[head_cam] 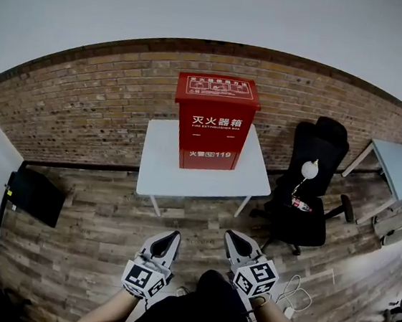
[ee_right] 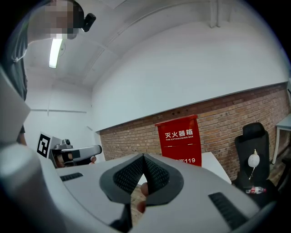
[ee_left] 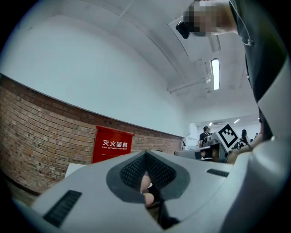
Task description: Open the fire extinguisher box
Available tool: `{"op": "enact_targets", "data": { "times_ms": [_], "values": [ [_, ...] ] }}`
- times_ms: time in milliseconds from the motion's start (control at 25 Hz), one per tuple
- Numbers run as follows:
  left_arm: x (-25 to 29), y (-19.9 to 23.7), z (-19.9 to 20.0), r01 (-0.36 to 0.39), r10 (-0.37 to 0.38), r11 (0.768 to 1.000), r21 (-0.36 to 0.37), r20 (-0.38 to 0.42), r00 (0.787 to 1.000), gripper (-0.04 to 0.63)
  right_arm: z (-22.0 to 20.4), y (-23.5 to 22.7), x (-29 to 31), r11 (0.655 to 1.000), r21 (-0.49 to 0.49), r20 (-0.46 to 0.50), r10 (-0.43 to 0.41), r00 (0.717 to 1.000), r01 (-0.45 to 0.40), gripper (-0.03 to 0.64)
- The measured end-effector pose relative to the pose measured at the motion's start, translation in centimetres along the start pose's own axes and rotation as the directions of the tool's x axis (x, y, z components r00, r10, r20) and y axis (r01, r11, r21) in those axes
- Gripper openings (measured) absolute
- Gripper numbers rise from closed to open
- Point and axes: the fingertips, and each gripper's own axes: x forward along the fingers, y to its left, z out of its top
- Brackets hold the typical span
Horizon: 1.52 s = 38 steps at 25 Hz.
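A red fire extinguisher box (head_cam: 215,122) stands upright on a white table (head_cam: 161,166) against the brick wall, its lid and front closed. The same box shows far off in the left gripper view (ee_left: 111,144) and in the right gripper view (ee_right: 179,140). My left gripper (head_cam: 168,238) and right gripper (head_cam: 233,237) are held low, close to my body, well short of the table. Both are shut with nothing between the jaws, tips pointing toward the box.
A black office chair (head_cam: 307,179) with a white lamp and a bottle stands right of the table. A grey desk (head_cam: 395,168) sits at the far right. A black case (head_cam: 35,195) lies on the wooden floor at left. Cables trail by my right foot.
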Motion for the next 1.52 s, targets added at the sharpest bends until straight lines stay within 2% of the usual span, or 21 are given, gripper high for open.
{"op": "enact_targets", "data": {
  "times_ms": [160,360,640,1080,1280,1520],
  "values": [
    [0.6,0.6,-0.7,0.003,-0.003,1.000,-0.010,-0.006,1.000,0.049,-0.5,-0.7,0.6,0.999,0.035,-0.007,-0.001,1.000,0.001,0.020],
    [2.7,2.6,-0.9,-0.017,0.017,1.000,-0.012,-0.004,1.000,0.049,0.1,-2.1,2.4,1.000,0.021,0.005,0.010,1.000,-0.010,0.020],
    [8.2,5.8,-0.3,-0.035,0.035,0.999,0.007,-0.003,0.999,0.049,1.4,-7.5,7.1,0.999,0.033,0.020,0.016,1.000,-0.016,0.018],
    [21.6,14.9,1.5,-0.125,0.125,0.992,0.022,-0.013,0.992,0.049,7.3,-20.8,18.3,1.000,-0.003,0.053,0.008,0.999,-0.008,0.019],
    [27.6,19.1,3.0,-0.180,0.180,0.983,0.025,-0.012,0.984,0.049,10.4,-26.5,23.2,0.999,-0.032,0.055,0.012,0.998,-0.010,0.018],
    [33.4,22.9,3.5,-0.236,0.236,0.972,0.026,-0.022,0.971,0.049,12.1,-31.7,28.1,0.997,-0.076,0.042,0.012,0.999,-0.008,0.020]
  ]
}}
